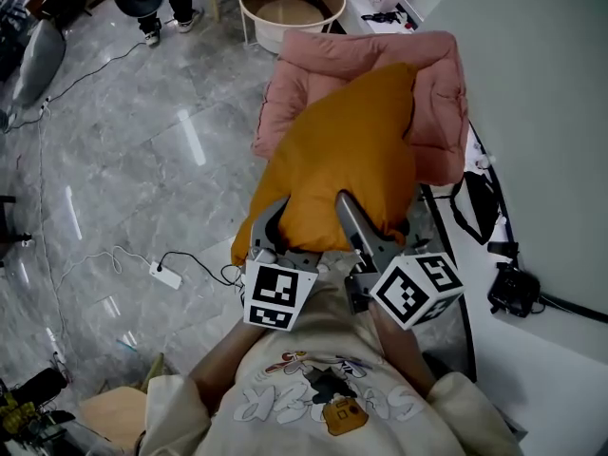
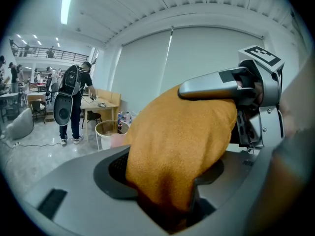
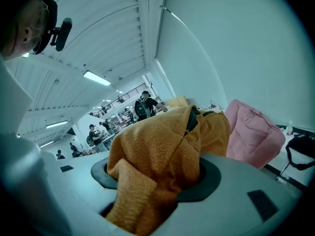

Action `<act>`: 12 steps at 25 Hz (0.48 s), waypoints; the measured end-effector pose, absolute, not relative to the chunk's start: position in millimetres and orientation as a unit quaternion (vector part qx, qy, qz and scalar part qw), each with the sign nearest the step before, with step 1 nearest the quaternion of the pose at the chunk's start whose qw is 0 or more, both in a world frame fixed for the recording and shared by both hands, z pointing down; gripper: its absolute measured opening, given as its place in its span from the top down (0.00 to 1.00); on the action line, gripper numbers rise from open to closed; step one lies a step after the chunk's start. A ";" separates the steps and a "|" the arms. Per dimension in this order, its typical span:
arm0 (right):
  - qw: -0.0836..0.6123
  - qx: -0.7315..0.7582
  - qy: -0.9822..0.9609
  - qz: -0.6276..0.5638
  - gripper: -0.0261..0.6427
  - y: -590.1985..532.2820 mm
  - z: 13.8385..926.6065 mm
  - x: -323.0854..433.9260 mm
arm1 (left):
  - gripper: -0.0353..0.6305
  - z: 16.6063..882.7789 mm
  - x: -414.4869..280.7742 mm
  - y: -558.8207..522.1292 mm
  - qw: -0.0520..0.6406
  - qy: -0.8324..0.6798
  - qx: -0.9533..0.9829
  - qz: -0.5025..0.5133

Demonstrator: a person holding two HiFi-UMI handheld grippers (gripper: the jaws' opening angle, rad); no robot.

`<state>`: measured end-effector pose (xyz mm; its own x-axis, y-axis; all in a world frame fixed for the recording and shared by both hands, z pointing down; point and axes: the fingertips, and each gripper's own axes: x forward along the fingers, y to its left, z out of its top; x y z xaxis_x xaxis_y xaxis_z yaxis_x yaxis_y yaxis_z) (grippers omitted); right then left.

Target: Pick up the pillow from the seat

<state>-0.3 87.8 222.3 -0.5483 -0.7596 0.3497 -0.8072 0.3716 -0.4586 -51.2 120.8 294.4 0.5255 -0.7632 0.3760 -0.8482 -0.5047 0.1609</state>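
here left hand-held gripper [image 1: 268, 228] and right hand-held gripper [image 1: 375, 224] pinch the fuzzy orange pillow [image 1: 347, 150].

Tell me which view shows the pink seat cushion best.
The head view: it shows the pink seat cushion from above, with the orange pillow covering its middle. The right gripper view catches only one puffy side behind the pillow; in the left gripper view the pillow nearly hides it.

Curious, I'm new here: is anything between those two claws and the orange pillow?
Nothing visible does. The left gripper and the right gripper each clamp the pillow at its near edge, fabric bunched between their jaws.
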 end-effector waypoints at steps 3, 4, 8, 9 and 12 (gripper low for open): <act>0.036 0.470 -0.827 0.308 0.53 101.5 224.7 18.7 | 0.52 295.4 -33.4 136.1 0.168 -0.471 0.855 0.137; 0.036 0.467 -0.827 0.310 0.53 107.0 225.3 23.2 | 0.52 295.7 -29.0 141.9 0.168 -0.472 0.854 0.139; 0.034 0.456 -0.831 0.317 0.53 126.6 229.3 40.6 | 0.52 298.2 -12.7 162.3 0.165 -0.477 0.850 0.150; 0.034 0.453 -0.831 0.321 0.53 130.8 230.6 45.0 | 0.52 298.8 -8.5 166.9 0.165 -0.478 0.849 0.153; 0.028 0.449 -0.830 0.329 0.53 142.7 233.1 57.0 | 0.52 299.2 2.2 179.6 0.160 -0.477 0.849 0.164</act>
